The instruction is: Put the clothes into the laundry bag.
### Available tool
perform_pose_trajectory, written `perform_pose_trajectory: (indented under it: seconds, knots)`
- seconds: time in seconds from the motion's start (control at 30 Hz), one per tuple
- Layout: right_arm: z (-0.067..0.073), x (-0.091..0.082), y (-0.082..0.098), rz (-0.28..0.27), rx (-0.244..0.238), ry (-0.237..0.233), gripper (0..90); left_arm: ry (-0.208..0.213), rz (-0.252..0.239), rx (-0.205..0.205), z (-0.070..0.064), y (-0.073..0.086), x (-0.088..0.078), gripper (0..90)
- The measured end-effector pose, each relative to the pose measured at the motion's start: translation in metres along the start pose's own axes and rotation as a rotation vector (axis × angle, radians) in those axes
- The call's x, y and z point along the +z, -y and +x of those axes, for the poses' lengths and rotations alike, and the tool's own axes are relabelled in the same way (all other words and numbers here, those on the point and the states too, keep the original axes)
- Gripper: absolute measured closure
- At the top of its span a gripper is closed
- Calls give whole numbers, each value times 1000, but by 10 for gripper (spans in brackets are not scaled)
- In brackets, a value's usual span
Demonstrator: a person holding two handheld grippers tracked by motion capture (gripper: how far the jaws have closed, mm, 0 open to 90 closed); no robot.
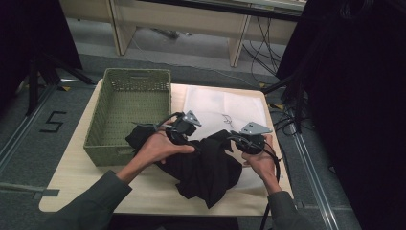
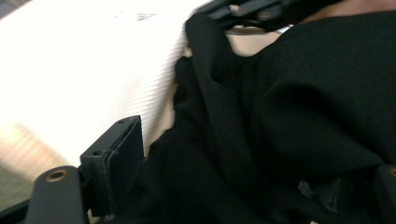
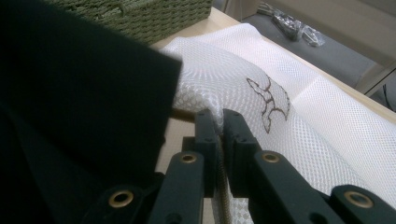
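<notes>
Right gripper (image 3: 219,122) pinches white mesh bag (image 3: 299,112) edge; left gripper (image 1: 179,130), jaws spread, sits on black garment (image 1: 206,165) beside it, mid-table.

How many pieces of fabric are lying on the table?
2: a crumpled black cloth garment at the table's near middle, and a white mesh laundry bag spread flat behind it, right of the green woven basket. The garment may hide more.

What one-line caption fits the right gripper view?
Right gripper pinches white mesh bag beside black garment.
</notes>
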State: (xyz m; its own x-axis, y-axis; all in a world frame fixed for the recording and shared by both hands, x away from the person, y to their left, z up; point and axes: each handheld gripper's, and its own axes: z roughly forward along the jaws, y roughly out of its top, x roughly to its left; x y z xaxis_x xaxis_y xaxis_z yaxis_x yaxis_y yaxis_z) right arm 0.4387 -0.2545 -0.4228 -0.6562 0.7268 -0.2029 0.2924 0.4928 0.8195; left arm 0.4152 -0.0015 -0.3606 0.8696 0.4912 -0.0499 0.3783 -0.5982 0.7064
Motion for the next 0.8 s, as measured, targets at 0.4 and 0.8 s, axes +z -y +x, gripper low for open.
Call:
perform_pose_trajectory:
  seconds: [0.4, 0.8]
  knots:
    - [-4, -1, 1, -12, 20, -7, 857, 78, 81, 87, -31, -30, 43, 167]
    - [-7, -7, 0, -27, 12, 9, 856, 22, 111, 172, -38, -23, 8, 183]
